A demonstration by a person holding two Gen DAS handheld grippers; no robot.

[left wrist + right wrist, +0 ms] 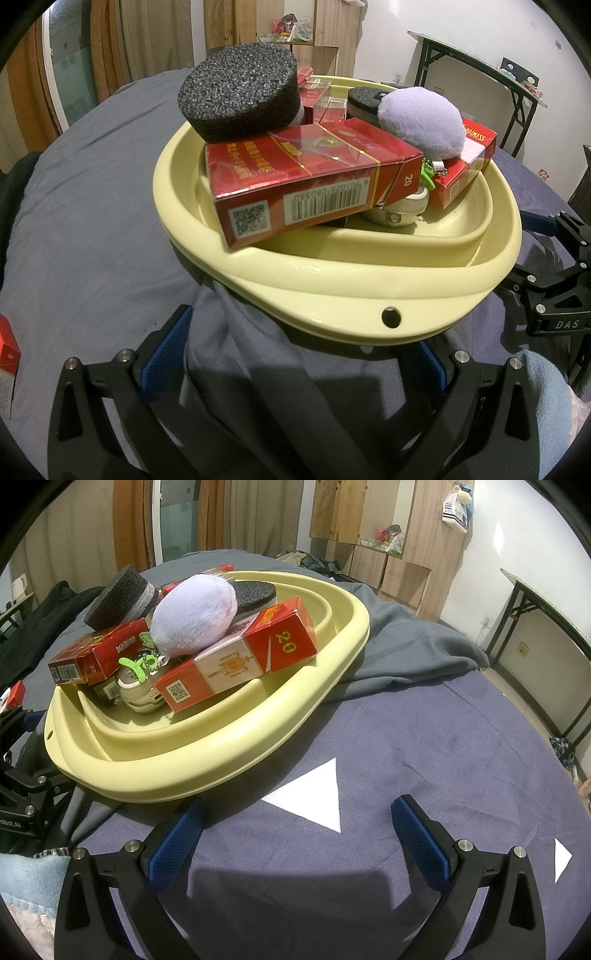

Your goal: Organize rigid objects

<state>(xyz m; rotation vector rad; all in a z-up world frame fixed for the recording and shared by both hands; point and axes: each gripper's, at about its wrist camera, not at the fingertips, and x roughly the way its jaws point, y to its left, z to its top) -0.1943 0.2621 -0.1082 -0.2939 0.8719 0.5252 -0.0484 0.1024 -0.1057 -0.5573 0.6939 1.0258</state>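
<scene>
A pale yellow basin [332, 284] [221, 753] rests on the grey-blue bed cover. Piled in it are a red carton [295, 173] [99, 653], a second red carton [465, 166] [251, 657], a black round sponge [240, 92] [122, 598], a lilac plush ball [421, 122] [195, 616], a clear box [325, 99] and a cream round gadget [399, 210]. My left gripper [295, 354] is open, its tips just under the basin's near rim. My right gripper [299, 812] is open over a white triangle [314, 797], right of the basin.
Another red carton [7, 354] [16, 694] lies on the bed left of the basin. A rumpled grey blanket [406, 642] sits behind the basin. A folding table [480, 66] [546, 602] stands at the right wall. A light blue towel [543, 391] [29, 878] lies between the grippers.
</scene>
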